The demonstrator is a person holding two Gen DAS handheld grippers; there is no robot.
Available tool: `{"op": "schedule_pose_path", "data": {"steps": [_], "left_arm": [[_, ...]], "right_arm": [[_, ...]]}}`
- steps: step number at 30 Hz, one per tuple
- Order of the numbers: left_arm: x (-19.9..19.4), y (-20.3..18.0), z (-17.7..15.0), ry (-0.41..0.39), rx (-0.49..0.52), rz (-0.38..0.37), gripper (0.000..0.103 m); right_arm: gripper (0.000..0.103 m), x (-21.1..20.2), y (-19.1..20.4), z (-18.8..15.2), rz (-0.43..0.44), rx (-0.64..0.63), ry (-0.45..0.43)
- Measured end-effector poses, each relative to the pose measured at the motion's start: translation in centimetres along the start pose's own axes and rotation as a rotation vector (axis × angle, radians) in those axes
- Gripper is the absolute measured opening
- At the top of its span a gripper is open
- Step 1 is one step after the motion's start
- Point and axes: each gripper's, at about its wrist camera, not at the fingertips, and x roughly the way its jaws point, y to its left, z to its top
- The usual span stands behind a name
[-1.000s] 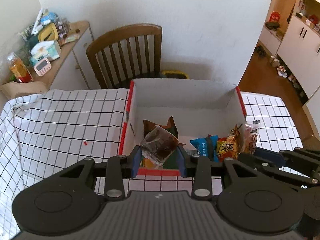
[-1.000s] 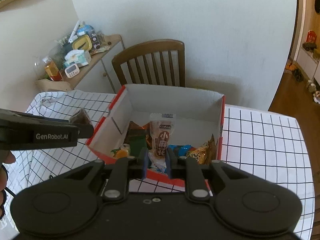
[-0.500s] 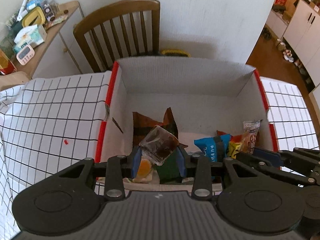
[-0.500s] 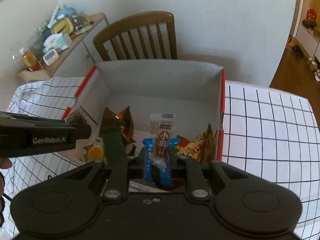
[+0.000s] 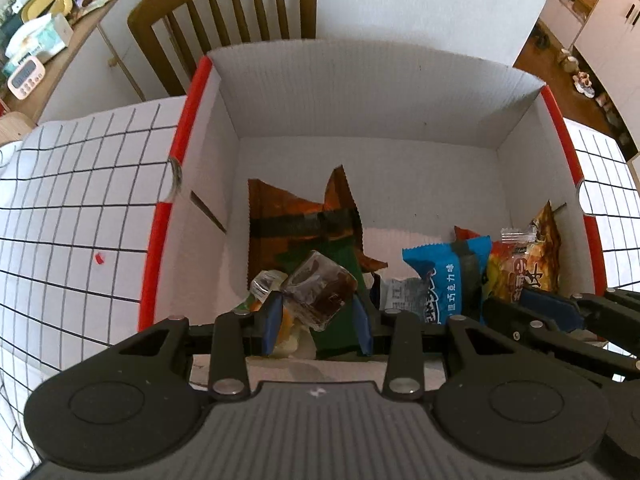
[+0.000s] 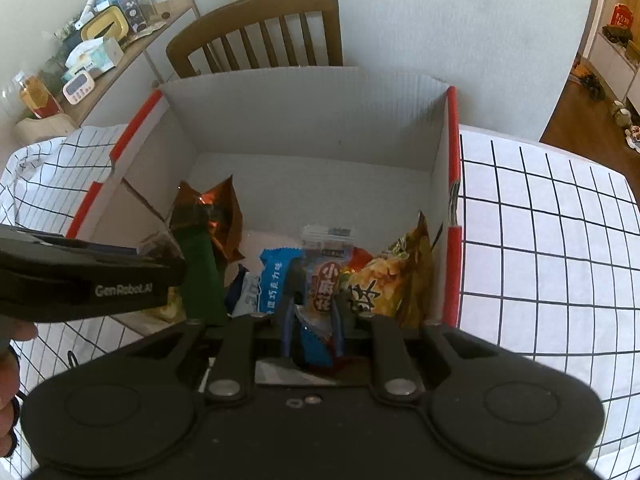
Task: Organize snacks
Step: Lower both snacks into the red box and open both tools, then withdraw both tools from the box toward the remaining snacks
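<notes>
A white cardboard box with red edges (image 5: 360, 92) (image 6: 304, 112) stands on the checked tablecloth and holds several snack packets. My left gripper (image 5: 316, 316) is shut on a clear-wrapped brown snack (image 5: 324, 292), low inside the box over a green packet (image 5: 336, 332). My right gripper (image 6: 314, 312) is shut on a clear packet with red Chinese print (image 6: 326, 276), down among a blue packet (image 6: 272, 284) and a yellow packet (image 6: 384, 280) at the box's right side. The left gripper's body (image 6: 80, 276) shows in the right wrist view.
A brown-and-orange packet (image 5: 296, 216) leans in the box's middle. A wooden chair (image 5: 224, 12) stands behind the box. A side cabinet with tissues, a timer and bottles (image 6: 92, 56) is at the far left. The checked tablecloth (image 6: 540, 240) spreads on both sides.
Both grippers have moved forward and down into the box, each still holding its snack. The box now fills most of both views.
</notes>
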Motion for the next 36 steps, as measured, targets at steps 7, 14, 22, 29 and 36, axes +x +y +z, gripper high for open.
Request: {"op": "schedule_pose_path", "data": {"steps": [7, 14, 22, 29, 36], "left_arm": [[0.2, 0.2, 0.0, -0.001, -0.018, -0.020, 0.041], [-1.2, 0.7, -0.4, -0.014, -0.039, -0.038, 0.051], [-4.2, 1.4, -1.2, -0.057, -0.054, -0.052, 0.057], [-7.6, 1.8, -2.2, -0.114, -0.060, -0.051, 0.058], [-11.1, 2.3, -3.7, -0.166, -0.059, -0.056, 0.058]], "right_arm": [[0.021, 0.1, -0.3, 0.0, -0.010, 0.008, 0.004], [0.028, -0.8, -0.5, -0.3, -0.009, 0.019, -0.012], [0.053, -3.1, 0.1, -0.6, -0.014, 0.029, -0.061], [0.071, -6.1, 0.7, -1.1, -0.012, 0.031, -0.123], [0.083, -8.7, 1.8, -2.0, -0.021, 0.022, -0.174]]}}
